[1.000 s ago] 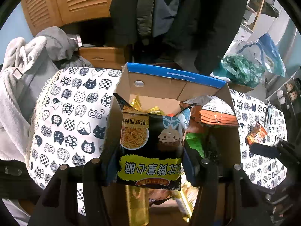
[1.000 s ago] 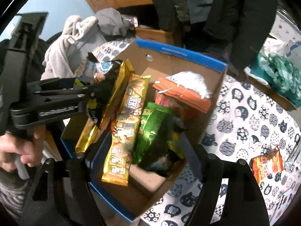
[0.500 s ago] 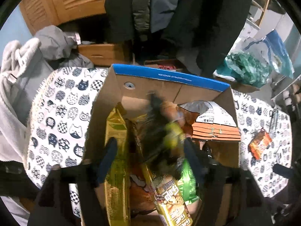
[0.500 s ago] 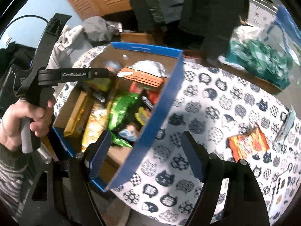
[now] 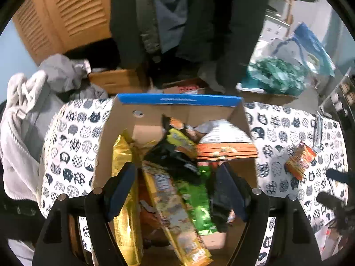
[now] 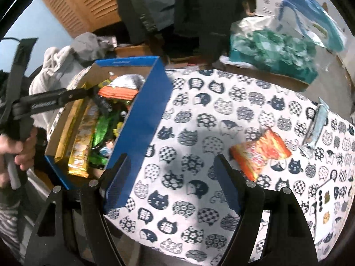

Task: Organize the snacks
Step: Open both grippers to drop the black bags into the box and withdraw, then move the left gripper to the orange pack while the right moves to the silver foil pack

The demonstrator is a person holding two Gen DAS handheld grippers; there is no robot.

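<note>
A: What do we see from the left wrist view?

B: We look down into the cardboard box (image 5: 177,108) with its blue rim, standing on the cat-print tablecloth (image 5: 73,141) in the middle of the frame. The left gripper (image 5: 177,190) hangs over it at the bottom, and its jaws have just been opening; they now stand wide, pressing on nothing, with the packets lying below them in the box.

A: Which packets can we make out?

B: A black snack packet (image 5: 175,153) lies tilted on top of the pile, blurred, so we cannot read it. To its left runs a gold packet (image 5: 122,155), below it a yellow bar wrapper (image 5: 177,221) and a green packet (image 5: 197,201), and at the box's right side an orange and white pack (image 5: 224,146).

A: And from the right wrist view?

B: The box sits in the left half of the frame, and a hand (image 6: 20,146) at the far left edge grips the left tool's handle, whose fingers reach over the box. The right gripper (image 6: 170,184) is at the bottom centre above bare tablecloth, jaws wide and empty. An orange snack packet (image 6: 261,153) lies flat on the cloth right of centre, well apart from the box, with a pale blue wrapper (image 6: 317,124) just beyond it towards the right edge.
</note>
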